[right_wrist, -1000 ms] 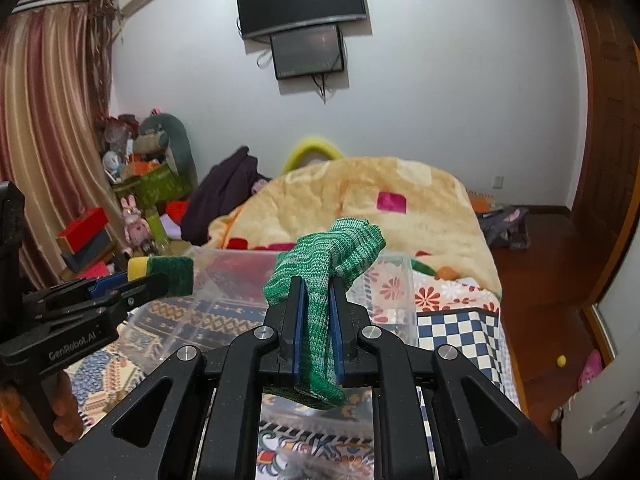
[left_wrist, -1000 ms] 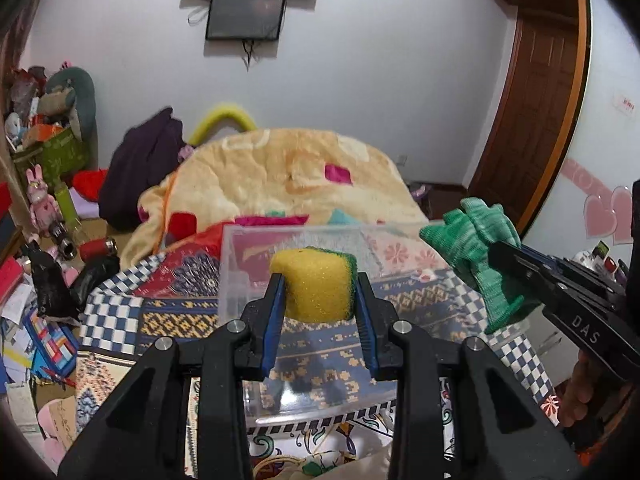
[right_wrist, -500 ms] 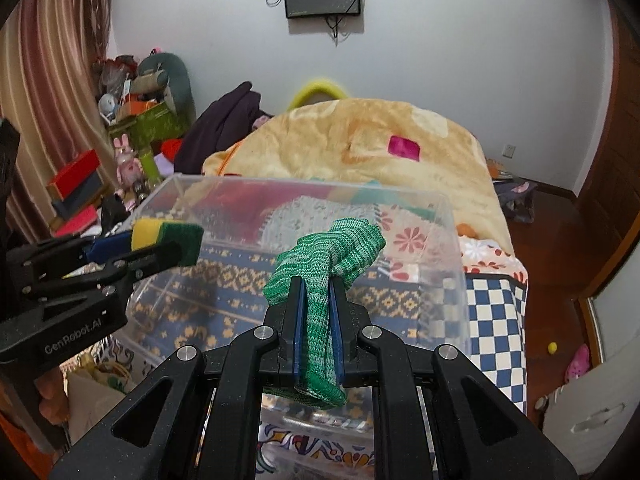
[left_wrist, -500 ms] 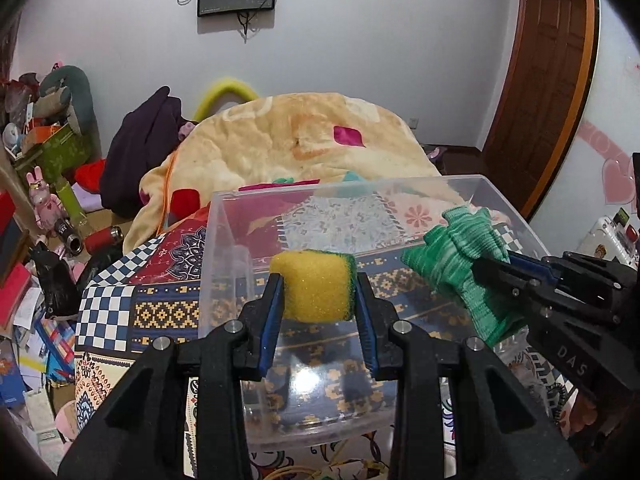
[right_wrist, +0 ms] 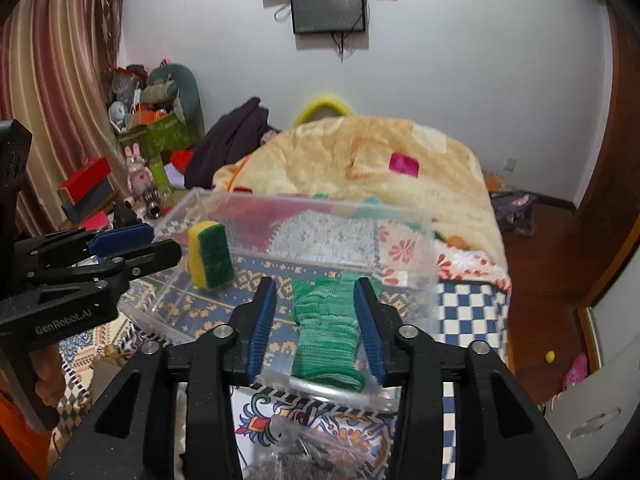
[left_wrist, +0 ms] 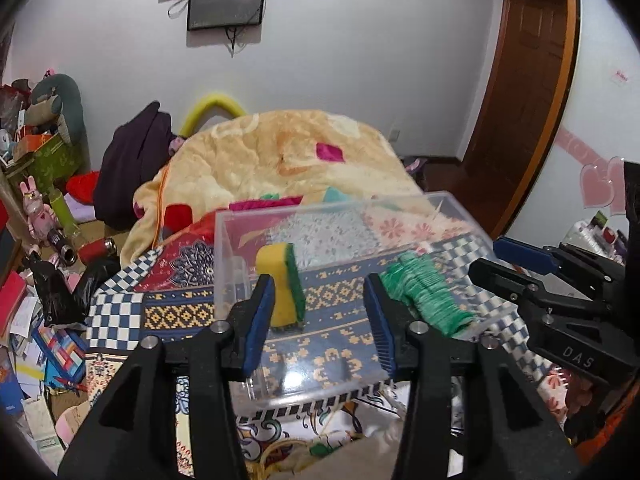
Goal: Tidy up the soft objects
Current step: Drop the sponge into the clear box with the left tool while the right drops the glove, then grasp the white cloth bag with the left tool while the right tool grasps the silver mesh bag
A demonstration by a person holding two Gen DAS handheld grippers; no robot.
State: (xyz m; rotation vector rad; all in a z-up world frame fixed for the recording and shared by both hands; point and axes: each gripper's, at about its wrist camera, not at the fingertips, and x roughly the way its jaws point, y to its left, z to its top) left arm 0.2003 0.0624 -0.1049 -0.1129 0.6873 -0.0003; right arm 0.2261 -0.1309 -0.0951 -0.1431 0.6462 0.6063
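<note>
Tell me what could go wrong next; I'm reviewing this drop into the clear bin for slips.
The sponge stands on its narrow edge in the clear bin, close to the left hand-held gripper; pulling back might tip it. The green knit glove lies between the open fingers of the right hand-held gripper and could snag on withdrawal.

The sponge [left_wrist: 280, 284] looks blurred, and its lower left edge is hidden behind a finger of the left gripper [left_wrist: 320, 320]. The green glove [right_wrist: 328, 336] is also blurred at its top.
</note>
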